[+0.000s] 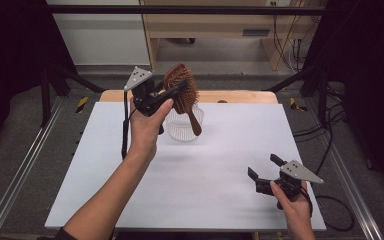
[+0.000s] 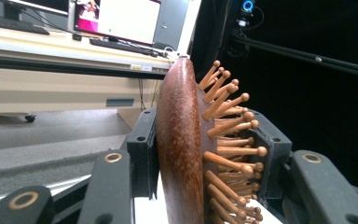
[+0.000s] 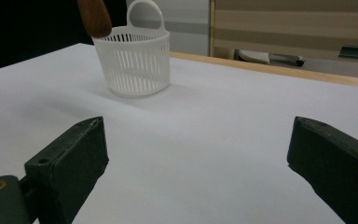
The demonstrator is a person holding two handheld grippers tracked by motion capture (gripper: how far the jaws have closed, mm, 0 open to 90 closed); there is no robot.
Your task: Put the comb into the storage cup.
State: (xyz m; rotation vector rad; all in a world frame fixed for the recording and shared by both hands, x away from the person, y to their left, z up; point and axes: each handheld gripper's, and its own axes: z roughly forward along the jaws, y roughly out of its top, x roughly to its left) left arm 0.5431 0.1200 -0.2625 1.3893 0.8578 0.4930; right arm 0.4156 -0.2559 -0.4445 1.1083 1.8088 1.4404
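Observation:
A brown wooden hairbrush (image 1: 184,92) with wooden pins hangs in the air over a white slotted basket (image 1: 182,127) at the back of the table. My left gripper (image 1: 172,90) is shut on the brush head, its jaws pressing the smooth back and the pin side (image 2: 186,154). The brush handle points down toward the basket, and its tip (image 3: 94,16) shows above the basket (image 3: 135,63) in the right gripper view. My right gripper (image 1: 264,167) rests low at the front right of the table, open and holding nothing (image 3: 196,163).
The white tabletop (image 1: 205,170) has a wooden strip (image 1: 240,96) along its far edge. Metal rails (image 1: 25,165) and dark frame bars flank the table. Cables (image 1: 337,210) lie on the floor at right. A desk with a monitor (image 2: 116,21) stands beyond.

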